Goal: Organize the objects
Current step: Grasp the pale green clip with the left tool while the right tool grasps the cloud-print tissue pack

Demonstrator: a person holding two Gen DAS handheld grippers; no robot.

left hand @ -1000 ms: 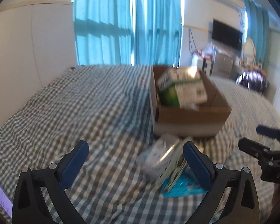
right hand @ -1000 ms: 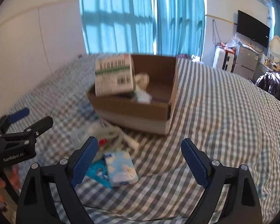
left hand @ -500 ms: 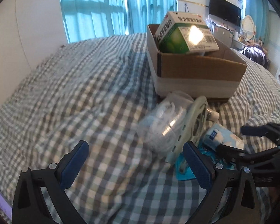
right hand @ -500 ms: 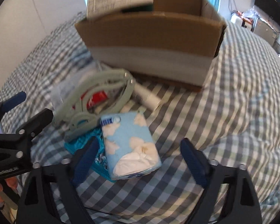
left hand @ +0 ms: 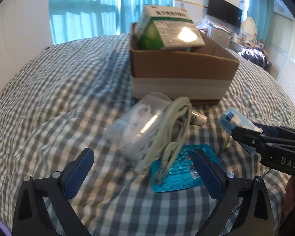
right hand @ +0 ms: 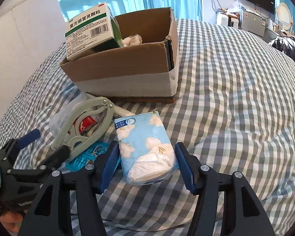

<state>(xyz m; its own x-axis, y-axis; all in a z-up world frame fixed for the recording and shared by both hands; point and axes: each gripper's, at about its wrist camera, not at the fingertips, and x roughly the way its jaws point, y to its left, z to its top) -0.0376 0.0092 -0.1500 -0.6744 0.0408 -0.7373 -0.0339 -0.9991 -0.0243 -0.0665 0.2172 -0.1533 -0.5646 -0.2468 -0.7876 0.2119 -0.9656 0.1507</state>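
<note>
From the left wrist, the left gripper (left hand: 141,169) stands wide apart with nothing between its pads, low over the checked bedspread (left hand: 59,90). Just ahead of it, in front of the cardboard box (left hand: 182,74), lie a grey-green clip (left hand: 167,137) over a clear plastic bag (left hand: 135,125) and a teal blister pack (left hand: 179,169). Left of the box the bedspread runs open and bare.

From the right wrist, the right gripper (right hand: 145,164) has just been closing around the blue tissue pack (right hand: 145,145) — the pack sits between the pads, which look just beside its edges, not yet pressing. The pack lies just in front of the box (right hand: 127,66), where a green-and-white carton (right hand: 88,29) leans over the near rim. Right of the box — open bedspread (right hand: 236,98).
</note>
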